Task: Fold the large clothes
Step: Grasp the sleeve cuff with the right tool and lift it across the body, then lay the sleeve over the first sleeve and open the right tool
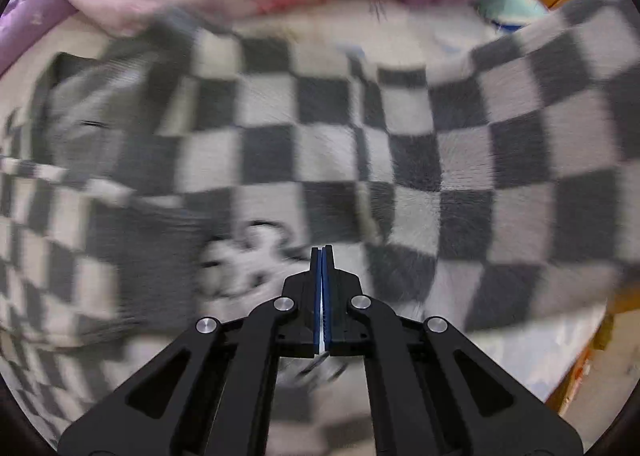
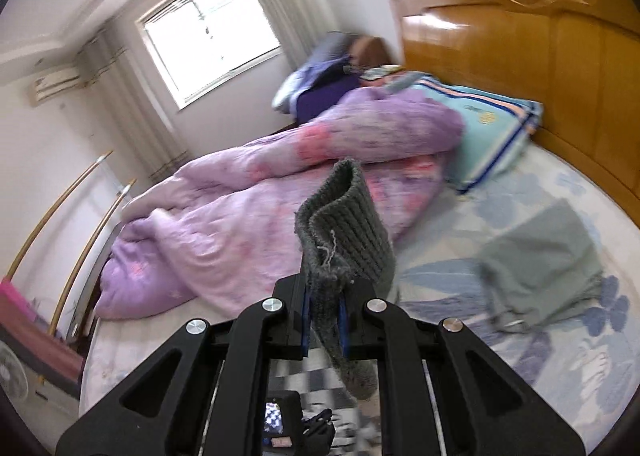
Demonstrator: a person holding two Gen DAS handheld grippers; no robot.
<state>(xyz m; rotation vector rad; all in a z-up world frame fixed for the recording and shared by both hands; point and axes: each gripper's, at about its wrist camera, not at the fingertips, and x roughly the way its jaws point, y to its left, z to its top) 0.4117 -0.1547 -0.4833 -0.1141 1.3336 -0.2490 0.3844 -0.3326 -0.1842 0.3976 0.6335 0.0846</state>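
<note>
Two claws: your left claw [image 1: 322,252] is pressed together over the checked garment [image 1: 320,128]. Your right claw [image 2: 325,296] clamps its grey ribbed cuff [image 2: 344,232] above the bed [image 2: 500,336].

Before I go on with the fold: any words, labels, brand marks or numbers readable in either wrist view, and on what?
No text can be read in either view.
Round yellow emblem on the turquoise striped pillow: too small to read.
Dark marks on a white patch of the checkered garment: blurred by motion; cannot tell whether they are letters.
Wall air conditioner: no legible marking.
</note>
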